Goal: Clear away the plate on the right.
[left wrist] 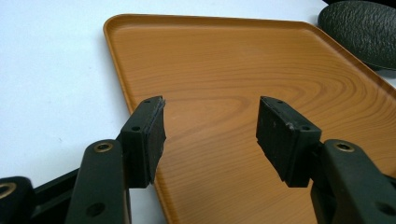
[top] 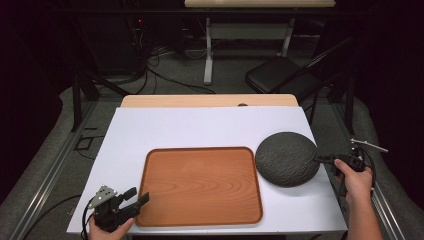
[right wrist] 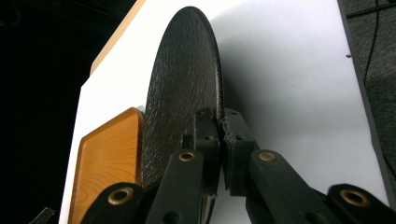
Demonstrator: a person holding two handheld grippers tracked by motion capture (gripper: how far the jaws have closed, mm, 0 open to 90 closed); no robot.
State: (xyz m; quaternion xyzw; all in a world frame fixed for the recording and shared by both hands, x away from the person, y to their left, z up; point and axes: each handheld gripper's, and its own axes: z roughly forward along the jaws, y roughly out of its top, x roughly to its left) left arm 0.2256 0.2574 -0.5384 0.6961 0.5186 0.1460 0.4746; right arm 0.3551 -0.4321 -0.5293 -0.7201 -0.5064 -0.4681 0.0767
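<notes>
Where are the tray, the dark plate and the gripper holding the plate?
tray (top: 200, 187), high view, middle of its wooden floor
plate (top: 285, 157), high view, centre of its rough dark face
right gripper (right wrist: 220, 122), right gripper view, between its fingertips, pinched on the plate's rim

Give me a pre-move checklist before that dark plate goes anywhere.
1. Right gripper grip: fingers shut on the rim of the round dark textured plate: ok.
2. Depth of the grip: only the plate's edge is pinched, so it may tip: cannot tell.
3. Rectangular orange wood-grain tray: nothing lies on it: ok.
4. Left gripper: open, holding nothing, at the tray's near left corner: ok.
5. Gap between plate and tray: very close in the high view, touching or not: cannot tell.
6. White table cover: flat under both: ok.
</notes>
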